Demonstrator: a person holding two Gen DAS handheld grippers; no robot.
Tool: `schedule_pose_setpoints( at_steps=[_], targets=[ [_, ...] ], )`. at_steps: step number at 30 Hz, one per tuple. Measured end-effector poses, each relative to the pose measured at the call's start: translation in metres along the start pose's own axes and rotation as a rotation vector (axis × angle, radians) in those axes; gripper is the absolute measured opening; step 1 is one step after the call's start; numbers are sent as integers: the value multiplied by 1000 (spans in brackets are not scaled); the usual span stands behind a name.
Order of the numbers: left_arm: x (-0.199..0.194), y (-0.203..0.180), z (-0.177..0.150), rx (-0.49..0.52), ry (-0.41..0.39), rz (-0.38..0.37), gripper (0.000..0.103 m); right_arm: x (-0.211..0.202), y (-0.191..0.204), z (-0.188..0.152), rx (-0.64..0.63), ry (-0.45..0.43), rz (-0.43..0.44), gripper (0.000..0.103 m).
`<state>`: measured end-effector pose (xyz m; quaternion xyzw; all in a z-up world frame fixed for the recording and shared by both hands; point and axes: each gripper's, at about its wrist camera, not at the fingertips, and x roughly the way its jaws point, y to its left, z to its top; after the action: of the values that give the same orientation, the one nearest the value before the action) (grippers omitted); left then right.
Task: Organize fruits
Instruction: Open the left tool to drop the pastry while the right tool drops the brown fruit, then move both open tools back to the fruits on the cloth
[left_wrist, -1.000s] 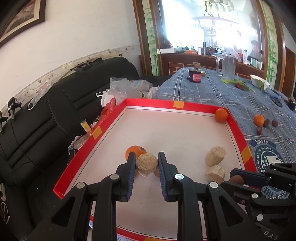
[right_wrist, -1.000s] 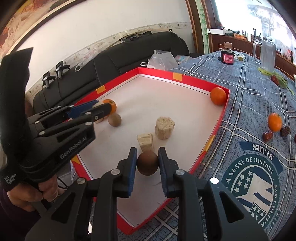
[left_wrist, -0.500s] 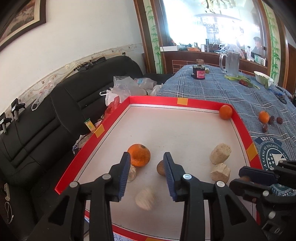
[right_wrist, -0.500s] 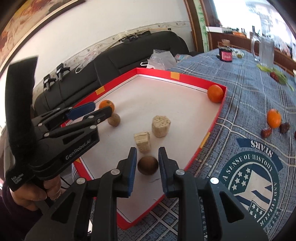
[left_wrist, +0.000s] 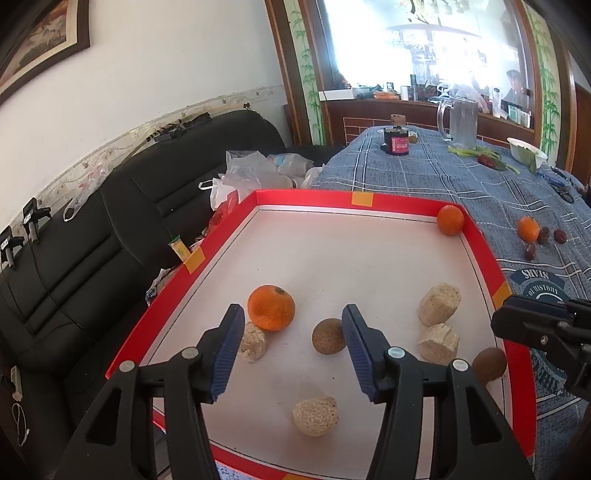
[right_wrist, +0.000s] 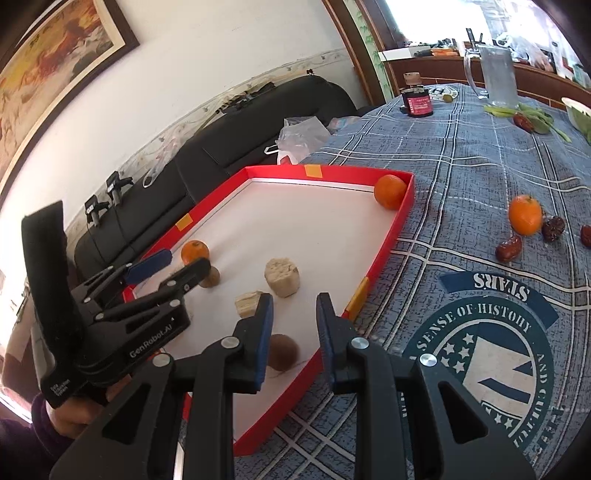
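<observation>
Both grippers hang open and empty over the red tray (left_wrist: 484, 254): the left gripper (left_wrist: 291, 350) above a pale chunk (left_wrist: 315, 416), the right gripper (right_wrist: 294, 325) beside a brown round fruit (right_wrist: 283, 352). Two oranges and several pieces already lie inside. One orange (right_wrist: 525, 215) and what look like dates (right_wrist: 509, 248) remain on the tablecloth.

Both wrist views look down close, sharing red tray (left_wrist: 491, 258) (right_wrist: 400, 218).

Left gripper (left_wrist: 291, 343) jaws spread wide, right gripper (right_wrist: 294, 325) parted, empty
</observation>
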<state>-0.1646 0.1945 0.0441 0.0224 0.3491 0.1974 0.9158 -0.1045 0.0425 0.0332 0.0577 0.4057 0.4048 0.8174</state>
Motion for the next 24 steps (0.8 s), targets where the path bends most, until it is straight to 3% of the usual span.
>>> schedule_pose_setpoints(
  at_steps=[24],
  targets=[
    [3,0,-1,-12,13,8,65,-7,-7,-1,27,-27,4,26]
  ],
)
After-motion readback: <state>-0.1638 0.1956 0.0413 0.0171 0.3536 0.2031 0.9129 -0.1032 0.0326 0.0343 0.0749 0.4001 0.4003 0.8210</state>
